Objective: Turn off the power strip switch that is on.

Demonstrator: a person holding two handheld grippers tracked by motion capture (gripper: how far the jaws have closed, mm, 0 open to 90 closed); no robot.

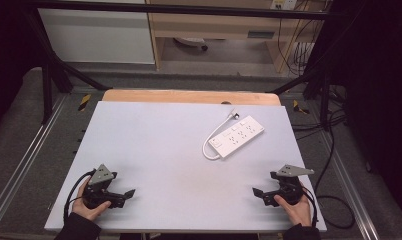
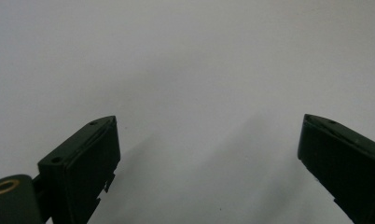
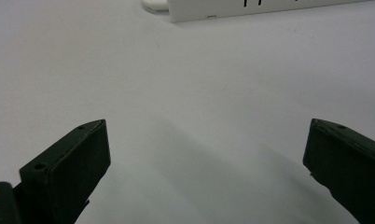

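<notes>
Up and fwd of my right gripper (image 1: 259,192) lies the power strip (image 1: 237,136) (long axis diagonal); left gripper (image 1: 129,193) is farther. Both jaws apart, 0 held.

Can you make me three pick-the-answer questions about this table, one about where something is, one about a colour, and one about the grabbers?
1. Where does the power strip lie on the table?
A. far right part
B. near left corner
C. between the two grippers

2. What colour is the power strip?
A. black
B. white
C. red

3. How do the jaws of the left gripper and the right gripper stand?
A. both open and empty
B. both shut on the cord
C. one open, one shut

Answers:
1 A, the high view shows it up on the right half, beyond the right gripper.
2 B, its body and its cord are white.
3 A, each gripper view shows two jaws wide apart with bare table between them.
</notes>
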